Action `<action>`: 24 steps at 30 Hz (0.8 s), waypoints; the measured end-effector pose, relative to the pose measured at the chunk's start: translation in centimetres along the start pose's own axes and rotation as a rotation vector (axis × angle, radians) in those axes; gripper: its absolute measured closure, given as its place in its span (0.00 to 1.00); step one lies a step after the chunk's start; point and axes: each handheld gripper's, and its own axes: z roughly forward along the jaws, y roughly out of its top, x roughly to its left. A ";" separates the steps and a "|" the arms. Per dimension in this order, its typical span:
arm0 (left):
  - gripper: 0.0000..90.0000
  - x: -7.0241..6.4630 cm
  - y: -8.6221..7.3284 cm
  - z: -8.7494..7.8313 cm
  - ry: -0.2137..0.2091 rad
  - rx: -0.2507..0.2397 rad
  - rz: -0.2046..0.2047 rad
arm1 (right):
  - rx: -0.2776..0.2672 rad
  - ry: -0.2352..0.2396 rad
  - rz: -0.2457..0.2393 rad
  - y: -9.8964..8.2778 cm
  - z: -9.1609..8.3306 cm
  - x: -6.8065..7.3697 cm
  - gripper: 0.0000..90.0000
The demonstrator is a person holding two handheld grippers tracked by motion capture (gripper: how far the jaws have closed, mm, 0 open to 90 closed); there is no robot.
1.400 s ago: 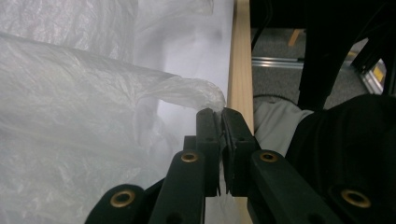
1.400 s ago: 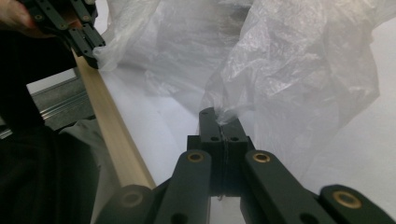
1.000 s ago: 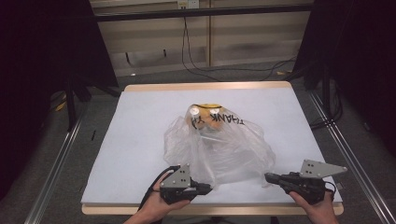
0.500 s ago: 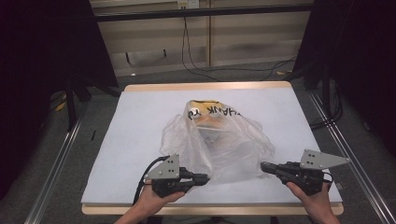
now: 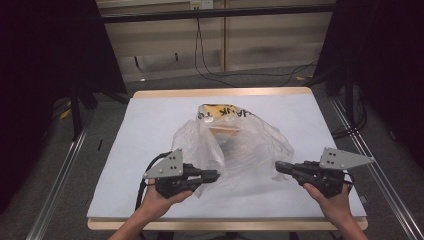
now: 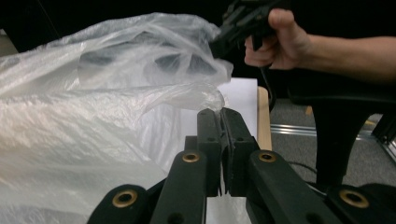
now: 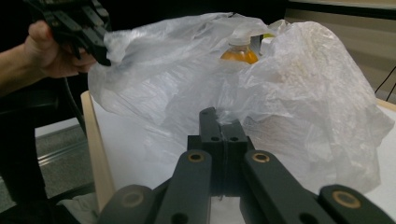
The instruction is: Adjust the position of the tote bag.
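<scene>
Near the table's front edge: left gripper (image 5: pixel 212 175) pinched closed on the near left hem of the plastic bag (image 5: pixel 240 145), jaws pressed together with a fold of film caught between them, as the left gripper view makes plain. Right gripper (image 5: pixel 280 166) likewise closed, nipping the bag's near right edge; a twist of film rises from between its jaws in the right gripper view. Both held by hands (image 5: pixel 162 200) coming in from the bottom.

Further in: bag slumped at the middle of the white table (image 5: pixel 150 120), mouth spread between the two grips, film slack and crumpled. Inside, toward the far end, a bottle with orange contents (image 7: pixel 238 52) and a yellow item with dark lettering (image 5: pixel 222 112), partly veiled by the plastic.

Likely step in hand: opening or lifting the bag by its edges. Best done by keeping both pinches firm, pulling evenly and slowly apart, and watching that the thin film neither slips out nor tears. Worth keeping the bottle from tipping as the bag shifts.
</scene>
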 end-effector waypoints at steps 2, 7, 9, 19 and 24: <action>0.97 0.3 0.5 -0.4 0.009 -0.006 0.002 | 0.002 0.001 -0.013 0.6 0.4 -0.1 1.00; 0.97 1.0 1.8 -2.6 0.077 -0.052 0.012 | -0.031 0.019 -0.042 2.8 0.9 -0.4 1.00; 0.97 1.2 2.1 -3.0 0.087 -0.060 0.013 | -0.041 0.010 -0.055 3.5 0.9 -0.4 1.00; 0.97 2.3 4.3 -4.6 0.125 -0.098 0.043 | -0.123 0.020 -0.068 6.1 1.2 -1.3 1.00; 0.98 3.6 5.6 -4.6 0.157 -0.138 0.017 | -0.145 0.011 -0.065 6.9 1.4 -2.3 1.00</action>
